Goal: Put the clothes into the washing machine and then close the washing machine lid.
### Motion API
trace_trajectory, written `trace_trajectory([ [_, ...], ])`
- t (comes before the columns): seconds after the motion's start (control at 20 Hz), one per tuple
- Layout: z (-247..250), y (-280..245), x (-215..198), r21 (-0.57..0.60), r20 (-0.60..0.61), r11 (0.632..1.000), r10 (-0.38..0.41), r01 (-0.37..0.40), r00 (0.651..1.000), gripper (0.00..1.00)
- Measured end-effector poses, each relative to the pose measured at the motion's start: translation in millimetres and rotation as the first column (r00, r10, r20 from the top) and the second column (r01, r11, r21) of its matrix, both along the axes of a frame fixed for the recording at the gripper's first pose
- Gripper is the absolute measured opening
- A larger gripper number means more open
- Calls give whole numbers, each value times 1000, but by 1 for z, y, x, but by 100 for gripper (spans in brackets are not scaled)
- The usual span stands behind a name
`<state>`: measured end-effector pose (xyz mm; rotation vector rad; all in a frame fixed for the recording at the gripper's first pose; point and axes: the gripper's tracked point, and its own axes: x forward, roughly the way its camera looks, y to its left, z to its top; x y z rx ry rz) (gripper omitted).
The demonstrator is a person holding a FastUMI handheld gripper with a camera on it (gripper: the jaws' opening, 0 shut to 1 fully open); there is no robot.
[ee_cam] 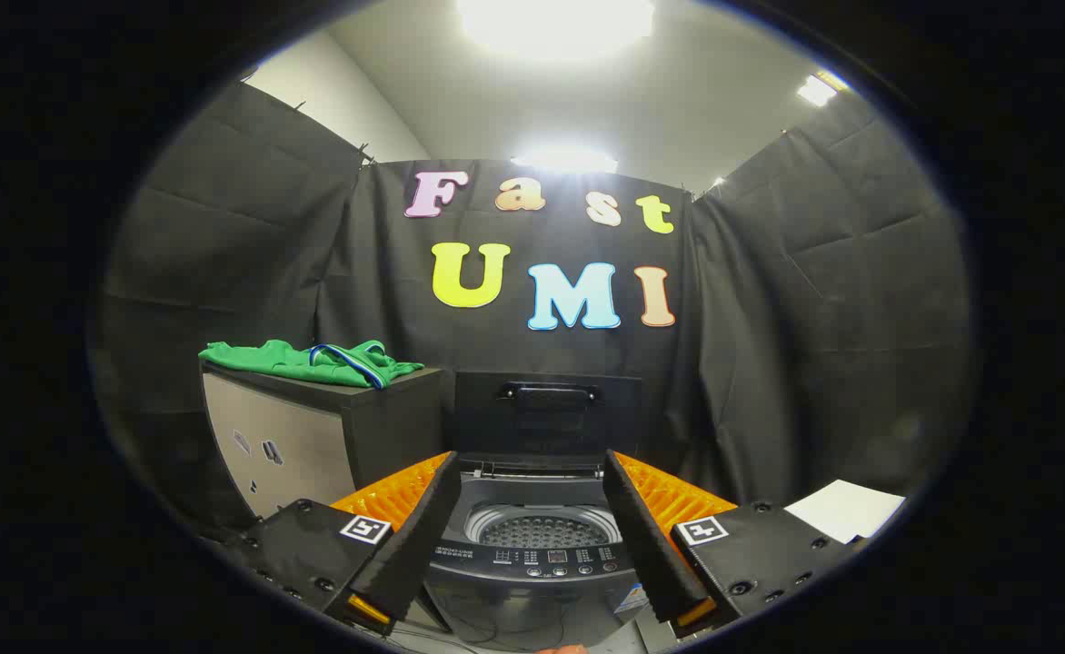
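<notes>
The gripper (532, 536) is spread wide and holds nothing. The green clothes (314, 361) lie along the cabinet's (296, 436) top edge, beside the washing machine (537, 545), whose lid (546, 409) stands up. A loose pinch could let trailing fabric catch on the drum rim. The panel labels are too small to read.

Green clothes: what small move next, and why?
Probably swing toward the green clothes on the cabinet beside the washing machine. The gripper has its fingers open and empty, the lid stands up, and the drum looks empty.
</notes>
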<state>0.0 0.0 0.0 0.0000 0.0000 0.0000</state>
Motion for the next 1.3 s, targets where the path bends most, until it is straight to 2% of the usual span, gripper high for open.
trace_trajectory([
  [1.3,-5,-4,12,-32,-22,999,-1,0,1000,98],
])
